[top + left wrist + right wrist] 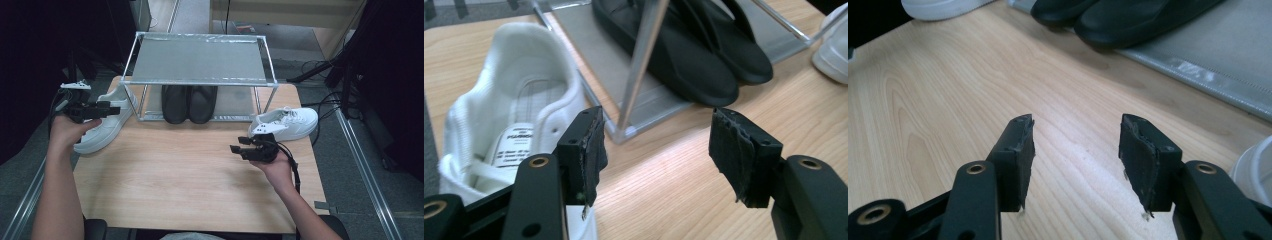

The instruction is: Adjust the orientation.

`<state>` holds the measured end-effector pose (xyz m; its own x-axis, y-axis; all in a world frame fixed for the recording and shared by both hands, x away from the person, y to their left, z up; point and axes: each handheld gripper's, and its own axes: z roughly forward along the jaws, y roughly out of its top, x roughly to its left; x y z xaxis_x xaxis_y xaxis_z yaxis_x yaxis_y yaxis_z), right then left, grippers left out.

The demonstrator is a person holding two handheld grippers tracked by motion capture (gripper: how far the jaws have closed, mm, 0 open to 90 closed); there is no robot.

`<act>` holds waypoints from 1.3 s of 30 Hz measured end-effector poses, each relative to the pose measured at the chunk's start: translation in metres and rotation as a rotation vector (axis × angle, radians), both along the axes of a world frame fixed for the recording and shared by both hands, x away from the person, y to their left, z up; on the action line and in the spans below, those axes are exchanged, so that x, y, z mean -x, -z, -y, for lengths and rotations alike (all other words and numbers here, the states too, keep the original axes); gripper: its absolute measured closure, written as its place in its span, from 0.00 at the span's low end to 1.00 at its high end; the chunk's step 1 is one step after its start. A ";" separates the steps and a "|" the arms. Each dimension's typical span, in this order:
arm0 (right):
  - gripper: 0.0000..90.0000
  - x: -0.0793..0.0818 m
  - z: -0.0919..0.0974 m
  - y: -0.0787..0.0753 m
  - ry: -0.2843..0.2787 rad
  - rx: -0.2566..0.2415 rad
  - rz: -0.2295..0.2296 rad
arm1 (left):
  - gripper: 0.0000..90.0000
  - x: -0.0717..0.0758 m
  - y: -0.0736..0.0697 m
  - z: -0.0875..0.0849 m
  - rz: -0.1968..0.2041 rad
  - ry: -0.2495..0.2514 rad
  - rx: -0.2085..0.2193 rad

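Observation:
A white sneaker point(102, 125) lies on the table's left side, its opening point(519, 100) facing up. My left gripper point(113, 109) hovers over its heel, jaws open and empty point(659, 145), the left pad point(594, 145) just beside the sneaker's collar. A second white sneaker point(287, 123) lies at the right, next to the rack. In front of it my right gripper point(236, 148) hangs low over the bare wood, open with nothing between the jaws point(1075, 150). A pair of black shoes point(189, 103) stands on the rack's lower shelf point(704, 55) point(1128, 17).
A two-tier metal rack point(200, 60) stands at the table's back; its top shelf is bare. One rack post point(639, 65) rises right ahead of my left gripper. The wooden table point(175, 175) has open surface in the middle and front. Cables lie on the floor at the right.

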<state>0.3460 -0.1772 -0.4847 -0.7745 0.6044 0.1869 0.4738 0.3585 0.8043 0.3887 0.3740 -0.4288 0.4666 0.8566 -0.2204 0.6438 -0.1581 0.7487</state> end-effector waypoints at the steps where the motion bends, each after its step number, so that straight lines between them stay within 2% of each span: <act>1: 0.55 0.001 0.000 0.000 -0.002 0.005 0.002 | 0.44 -0.002 0.001 -0.002 0.000 -0.011 -0.006; 7: 0.55 0.008 0.003 0.003 0.013 0.030 0.012 | 0.45 -0.015 0.010 -0.012 -0.021 -0.042 -0.018; 10: 0.55 0.010 0.007 0.004 0.033 0.024 0.004 | 0.47 -0.020 0.017 -0.019 -0.016 -0.073 -0.007; 14: 0.55 0.012 0.011 0.005 0.049 0.027 0.003 | 0.48 -0.026 0.025 -0.025 -0.013 -0.118 -0.019; 16: 0.55 0.013 0.013 0.006 0.054 0.029 -0.002 | 0.49 -0.029 0.028 -0.025 -0.018 -0.123 -0.021; 20: 0.55 0.015 0.015 0.006 0.062 0.029 0.003 | 0.51 -0.036 0.037 -0.024 -0.050 -0.129 -0.046; 23: 0.55 0.015 0.016 0.006 0.067 0.030 -0.001 | 0.53 -0.041 0.044 -0.022 -0.076 -0.143 -0.034; 27: 0.54 0.014 0.017 0.007 0.074 0.025 -0.002 | 0.59 -0.044 0.051 -0.021 -0.098 -0.132 -0.049; 30: 0.54 0.013 0.016 0.008 0.072 0.026 -0.006 | 0.62 -0.044 0.055 -0.020 -0.080 -0.124 -0.034; 32: 0.54 0.013 0.016 0.008 0.068 0.032 -0.005 | 0.66 -0.045 0.057 -0.018 -0.081 -0.113 -0.036; 34: 0.54 0.013 0.016 0.008 0.066 0.033 -0.006 | 0.68 -0.046 0.060 -0.013 -0.070 -0.103 -0.061; 37: 0.54 0.014 0.016 0.008 0.064 0.033 -0.007 | 0.71 -0.046 0.061 -0.006 -0.057 -0.087 -0.125; 39: 0.54 0.014 0.016 0.008 0.064 0.034 -0.006 | 0.75 -0.045 0.061 -0.006 -0.054 -0.080 -0.133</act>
<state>0.3325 -0.1934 -0.4931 -0.7331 0.6586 0.1699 0.5013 0.3543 0.7894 0.4340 0.3797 -0.4895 0.3860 0.9139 -0.1258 0.6970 -0.1996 0.6887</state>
